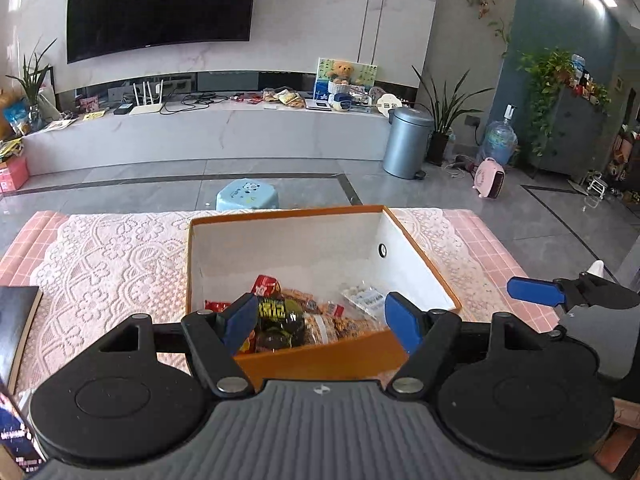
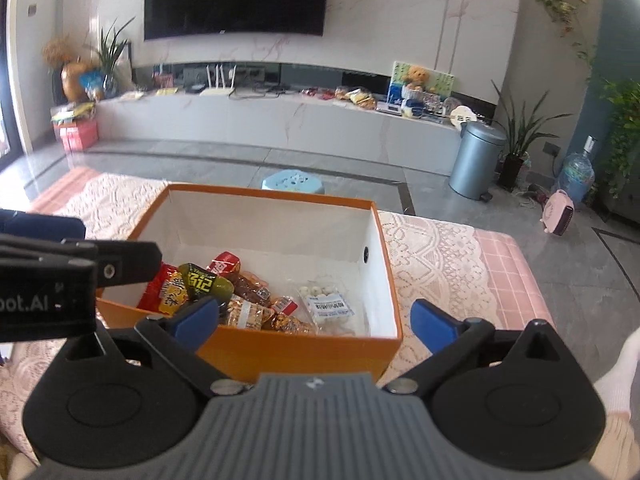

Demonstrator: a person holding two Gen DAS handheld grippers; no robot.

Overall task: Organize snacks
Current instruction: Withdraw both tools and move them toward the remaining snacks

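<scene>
Both gripper units, left gripper [image 1: 322,322] and right gripper [image 2: 316,326], tilt downward, open-jawed, above the box [image 2: 304,354].

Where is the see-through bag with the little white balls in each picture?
Left wrist view: the clear bag of white balls lies in the orange box, lower right of centre, by the right blue pad.
Right wrist view: the same bag lies near the box's front wall, at picture centre.
Shared landmark: the round hole in the box's right wall.
</scene>
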